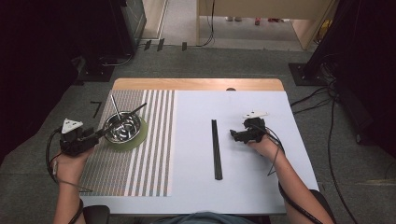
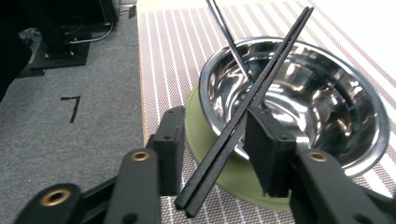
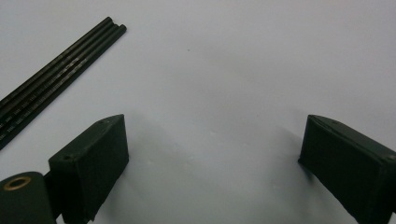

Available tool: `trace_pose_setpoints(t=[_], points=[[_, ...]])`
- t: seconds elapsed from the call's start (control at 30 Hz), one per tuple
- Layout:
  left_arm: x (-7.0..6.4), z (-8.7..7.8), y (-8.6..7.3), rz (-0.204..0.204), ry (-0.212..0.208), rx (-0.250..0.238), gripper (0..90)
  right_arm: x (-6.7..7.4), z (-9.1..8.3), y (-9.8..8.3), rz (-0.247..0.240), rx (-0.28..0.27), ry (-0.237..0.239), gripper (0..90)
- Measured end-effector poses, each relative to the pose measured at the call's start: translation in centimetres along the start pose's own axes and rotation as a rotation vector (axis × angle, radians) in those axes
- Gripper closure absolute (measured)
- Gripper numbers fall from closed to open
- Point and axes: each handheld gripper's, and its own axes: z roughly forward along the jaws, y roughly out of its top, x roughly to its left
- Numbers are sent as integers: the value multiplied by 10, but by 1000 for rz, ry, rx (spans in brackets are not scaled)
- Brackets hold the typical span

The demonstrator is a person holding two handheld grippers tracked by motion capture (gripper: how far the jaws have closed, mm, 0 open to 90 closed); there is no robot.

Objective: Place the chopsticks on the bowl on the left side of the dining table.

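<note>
On the left of the table lies a grey-and-white striped woven placemat [image 1: 135, 158]. The left gripper [image 1: 99, 133] sits over its left part, held from below by the person's left hand [image 1: 70, 163]. In the left gripper view its jaws are spread, with a pair of black chopsticks [image 2: 243, 116] running between them; the pair touches the inner face of the right-hand jaw and stands clear of the other, so nothing is pinched. The chopsticks lean across the rim of a shiny round steel bowl [image 1: 123, 127], their far ends past its far edge. A thin silver metal rod [image 1: 115, 108] also leans in the bowl and crosses them. The bowl rests on a flat olive-green round coaster [image 1: 138, 138] on the placemat.

The pale white tabletop [image 1: 196, 140] lies to the right of the placemat. A second pair of black chopsticks [image 1: 216, 149] lies flat there, lengthwise toward the person. Just right of them the right gripper [image 1: 232, 134] hovers low, jaws wide apart on bare table, chopsticks off to their left side. Grey carpet floor [image 1: 224, 63] with black cables [image 1: 317, 100] surrounds the table.
</note>
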Motion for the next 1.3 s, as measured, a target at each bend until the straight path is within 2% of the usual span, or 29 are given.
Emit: trace_pose_setpoints(t=[0.13, 0.37, 0.47, 0.53, 0.57, 0.67, 0.87, 1.0, 1.3], points=[[-6, 2, 7, -34, -7, -5, 631, 0, 0, 0, -1, -1, 1, 74], [-21, 9, 17, 25, 25, -2, 609, 0, 0, 0, 0, 0, 0, 74], [-23, 11, 22, -19, 22, 12, 533, 0, 0, 0, 0, 0, 0, 74], [-22, 13, 25, -45, 11, 9, 528, 0, 0, 0, -1, -1, 1, 74], [-23, 13, 26, -51, 15, 10, 521, 0, 0, 0, 0, 0, 0, 74], [-25, 16, 29, -55, -3, 16, 530, 0, 0, 0, -3, -2, 1, 74], [-29, 20, 35, -45, -20, 19, 600, 0, 0, 0, -3, -3, 1, 74], [-30, 25, 39, -59, -29, 26, 659, 0, 0, 0, -2, -2, 1, 74], [-33, 39, 44, -68, 3, 17, 779, 0, 0, 0, 0, -1, 1, 74]])
